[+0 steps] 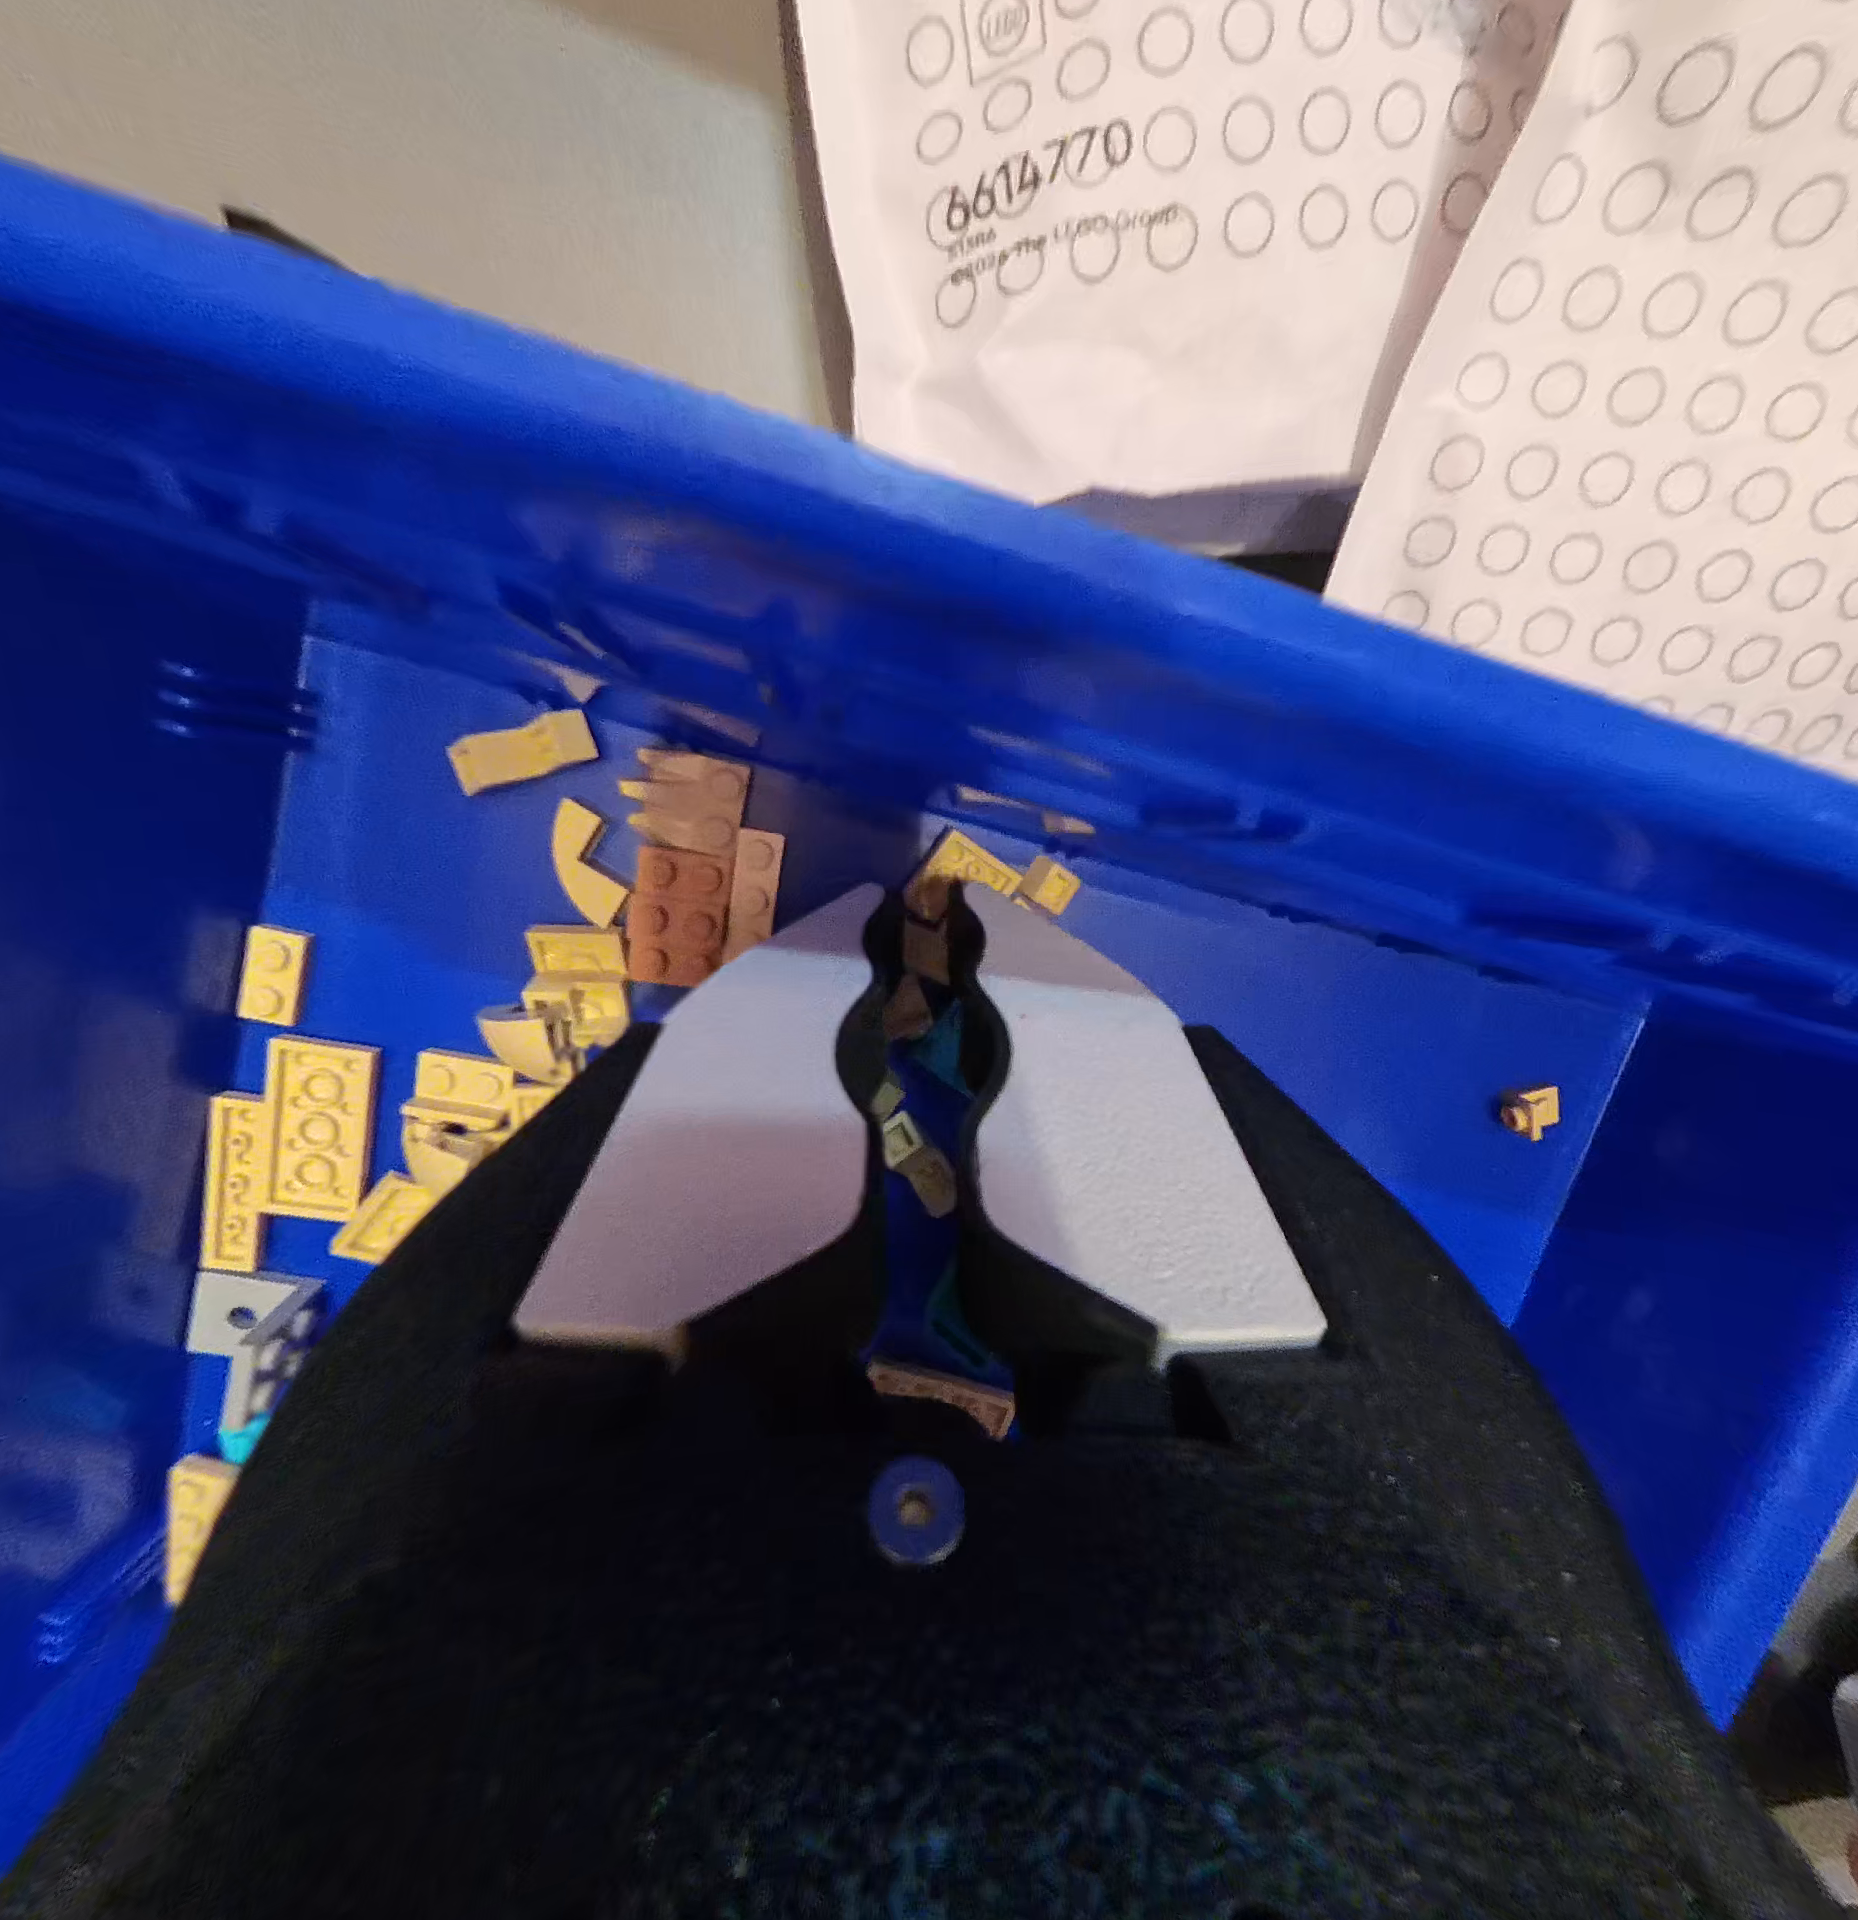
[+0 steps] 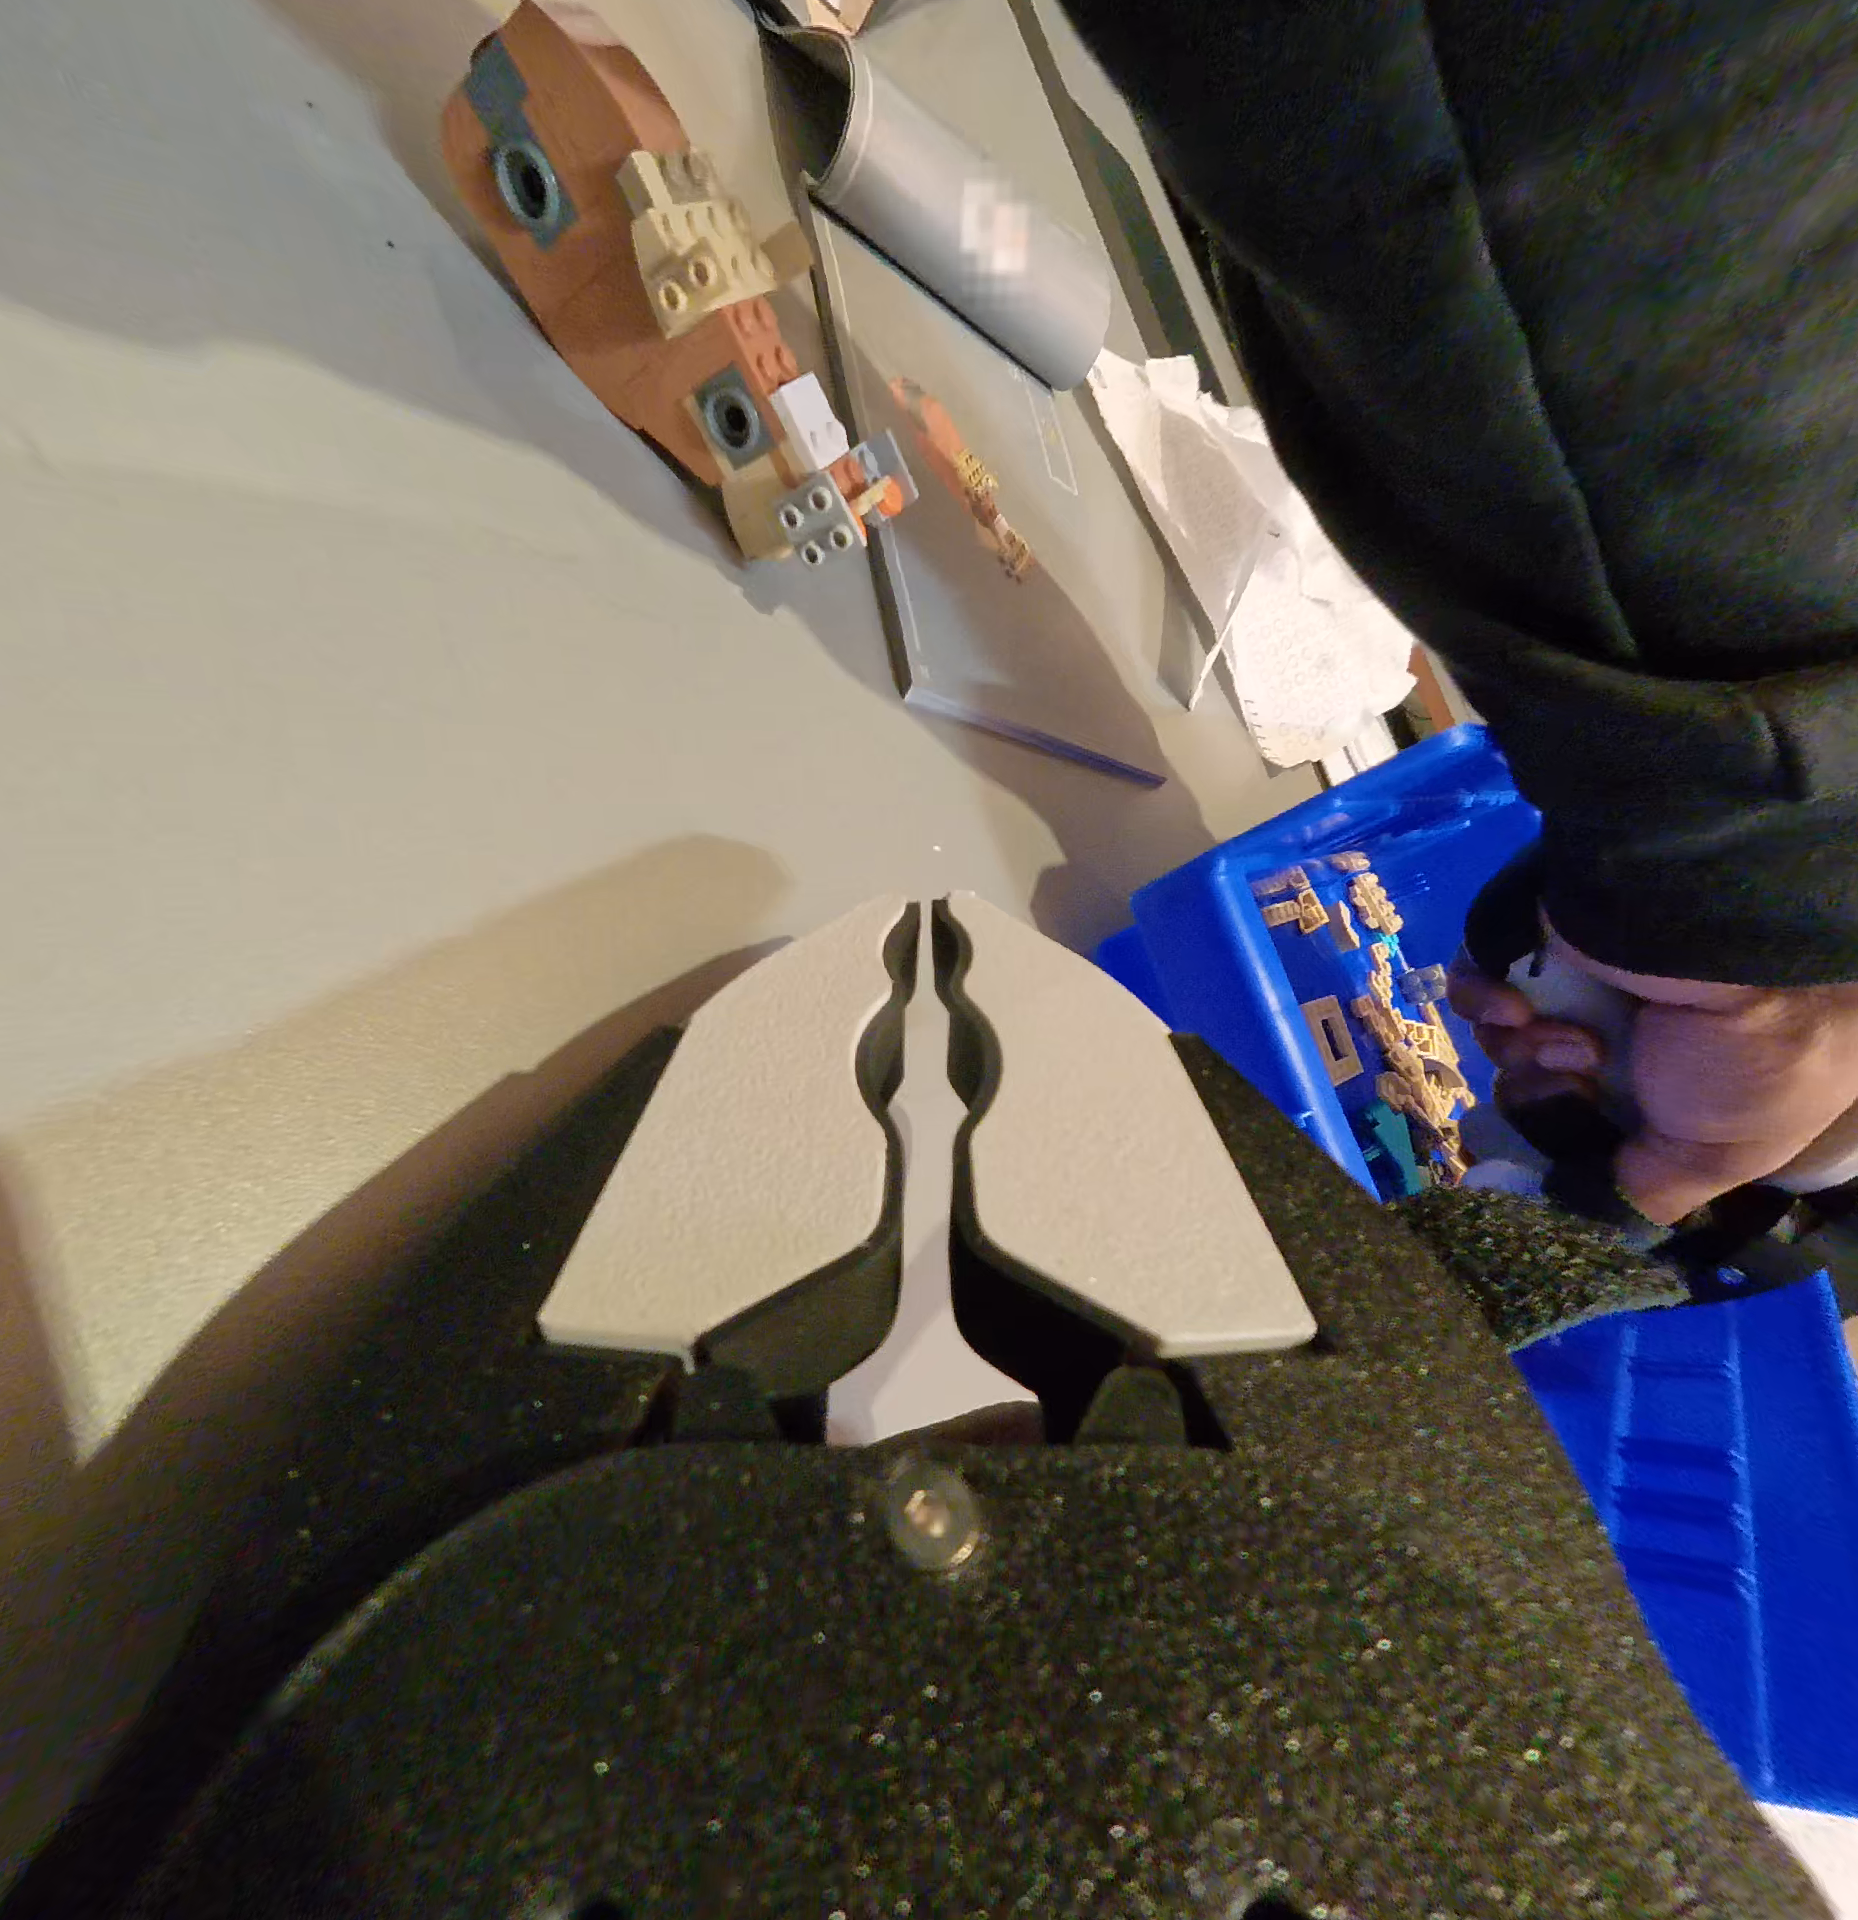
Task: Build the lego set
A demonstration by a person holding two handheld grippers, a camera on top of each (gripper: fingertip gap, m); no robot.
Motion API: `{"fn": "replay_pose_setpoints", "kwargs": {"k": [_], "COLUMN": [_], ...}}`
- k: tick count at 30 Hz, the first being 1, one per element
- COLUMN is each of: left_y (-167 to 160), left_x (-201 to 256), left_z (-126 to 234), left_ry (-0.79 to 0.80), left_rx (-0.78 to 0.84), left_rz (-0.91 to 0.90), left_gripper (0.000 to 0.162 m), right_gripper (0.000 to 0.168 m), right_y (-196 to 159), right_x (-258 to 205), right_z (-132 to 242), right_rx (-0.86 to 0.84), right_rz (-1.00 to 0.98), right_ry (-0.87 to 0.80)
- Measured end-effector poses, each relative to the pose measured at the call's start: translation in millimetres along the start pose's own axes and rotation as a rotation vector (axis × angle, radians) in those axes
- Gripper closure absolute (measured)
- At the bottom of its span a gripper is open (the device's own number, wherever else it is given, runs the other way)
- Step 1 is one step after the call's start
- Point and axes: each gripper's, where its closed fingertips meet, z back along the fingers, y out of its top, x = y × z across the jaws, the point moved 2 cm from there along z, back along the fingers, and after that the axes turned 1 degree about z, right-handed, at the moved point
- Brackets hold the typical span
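The left gripper (image 1: 925, 914) reaches down into a blue bin (image 1: 1112, 665), its pale fingers (image 1: 738, 1132) nearly together; a small tan piece (image 1: 930, 935) sits between the tips, though blur makes it impossible to tell whether it is pinched or just lying behind them. Loose bricks (image 1: 312, 1122) lie scattered on the bin floor, mostly toward nine o'clock from the tips: flat yellow-tan plates with round studs, a curved quarter-round tile, and a reddish-brown studded block (image 1: 681, 914) at about ten o'clock. One tiny tan piece (image 1: 1531, 1112) lies alone at three o'clock, well apart from the rest. Beyond the bin's rim, at one o'clock, stand white paper bags (image 1: 1631, 436) printed with rings.

The right gripper (image 2: 926, 914) hangs over a grey table (image 2: 281, 623) with its fingers pressed almost together and nothing between them. At eleven o'clock from its tips lies the half-built model (image 2: 603, 260): a rounded reddish-brown body with two grey ringed holes, a stepped cluster of tan studded bricks on top, and a white block and a light-grey four-stud plate at its lower end. An open instruction booklet (image 2: 1008, 582) lies just beside it, at twelve to one o'clock. At three o'clock the bin shows again, with a hand (image 2: 1735, 1081) and dark sleeve (image 2: 1579, 416) over it.
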Motion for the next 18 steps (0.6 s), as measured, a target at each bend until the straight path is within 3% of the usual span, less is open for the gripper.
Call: {"fn": "replay_pose_setpoints", "kwargs": {"k": [2,13,18], "left_y": [-0.1,5.2,1.3], "left_x": [2.3,8.2,9.7], "left_z": [0.1,7.8,4.5], "left_ry": [-0.027,-0.066,-0.024], "left_rx": [0.012,0.040,0.003], "left_rz": [0.011,-0.006,-0.123], "left_gripper": [0.162,0.162,0.162], "right_gripper": [0.166,0.166,0.166], "right_y": [0.0,-0.2,-0.3], "right_x": [-0.1,-0.1,-0.8], "right_z": [0.0,0.1,0.0], "right_rx": [0.000,0.000,-0.002], "right_rz": [0.001,0.001,0.007], "right_ry": [0.000,0.000,0.002]}}
